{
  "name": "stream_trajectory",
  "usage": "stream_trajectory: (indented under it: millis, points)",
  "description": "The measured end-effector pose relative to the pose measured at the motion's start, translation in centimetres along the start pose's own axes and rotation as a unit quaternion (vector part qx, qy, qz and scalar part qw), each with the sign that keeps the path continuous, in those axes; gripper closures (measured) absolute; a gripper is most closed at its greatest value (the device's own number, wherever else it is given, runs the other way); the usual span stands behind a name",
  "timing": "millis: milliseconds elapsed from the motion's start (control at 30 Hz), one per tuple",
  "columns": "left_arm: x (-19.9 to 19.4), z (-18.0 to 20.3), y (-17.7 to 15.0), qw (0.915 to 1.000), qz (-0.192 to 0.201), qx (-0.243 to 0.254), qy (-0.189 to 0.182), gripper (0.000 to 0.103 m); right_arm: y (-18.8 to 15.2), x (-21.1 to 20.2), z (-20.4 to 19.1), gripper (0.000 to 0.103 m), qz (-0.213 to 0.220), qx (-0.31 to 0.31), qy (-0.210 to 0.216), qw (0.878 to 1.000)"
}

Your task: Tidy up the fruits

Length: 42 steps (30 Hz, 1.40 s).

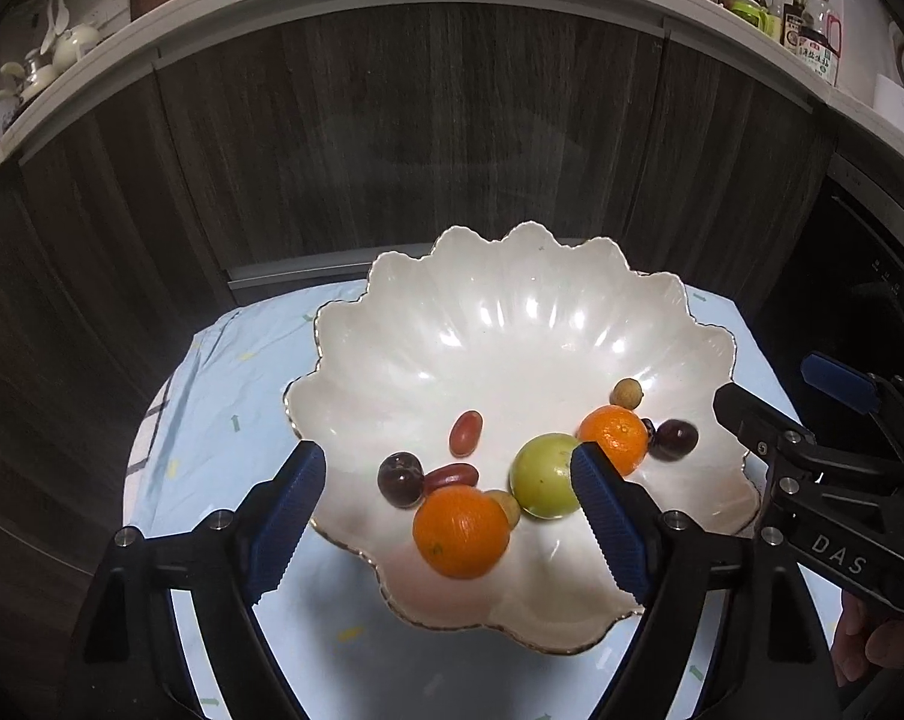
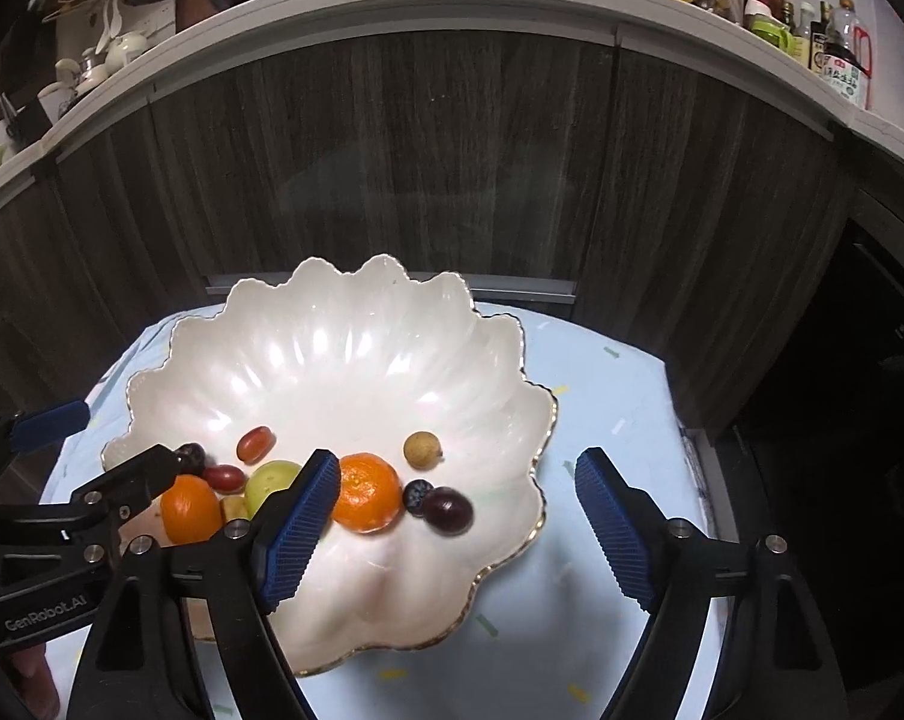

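A white scalloped bowl (image 1: 512,324) (image 2: 344,360) sits on a pale blue cloth. It holds two oranges (image 1: 461,531) (image 1: 614,435), a green fruit (image 1: 539,474), two red oval fruits (image 1: 465,432), dark plums (image 1: 399,479) (image 1: 673,439) and a small tan fruit (image 1: 626,391). My left gripper (image 1: 449,525) is open above the bowl's near side, its fingers either side of the near orange and green fruit. My right gripper (image 2: 458,528) is open and empty over the bowl's right part, above the plum (image 2: 447,510) and a blueberry (image 2: 417,495).
The small table (image 1: 212,408) with the cloth stands against dark wood cabinet fronts (image 1: 422,138). A counter above carries cups (image 1: 44,66) at left and bottles (image 1: 812,36) at right. A dark appliance (image 2: 860,390) stands to the right.
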<state>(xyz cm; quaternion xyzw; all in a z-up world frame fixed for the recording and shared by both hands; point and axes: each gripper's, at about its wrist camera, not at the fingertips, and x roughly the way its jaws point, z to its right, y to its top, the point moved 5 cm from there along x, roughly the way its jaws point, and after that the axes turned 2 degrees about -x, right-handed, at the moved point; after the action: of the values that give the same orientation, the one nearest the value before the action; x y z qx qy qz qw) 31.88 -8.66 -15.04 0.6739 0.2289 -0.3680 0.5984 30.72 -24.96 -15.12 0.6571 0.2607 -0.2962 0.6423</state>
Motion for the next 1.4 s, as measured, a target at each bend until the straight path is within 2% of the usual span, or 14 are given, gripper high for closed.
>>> stream_trajectory:
  millis: [300,1400]
  points:
    - [-3.1,-0.6,-0.3,0.9997,0.016,-0.007,0.014,0.009,-0.2,-2.7,-0.3,0.015,0.011,0.009,-0.009,1.0]
    - [-13.9,-1.3,-5.3,0.9982,0.043,-0.022,0.036,0.007,-4.3,-13.7,-1.6,0.014,0.043,0.02,-0.015,0.999]
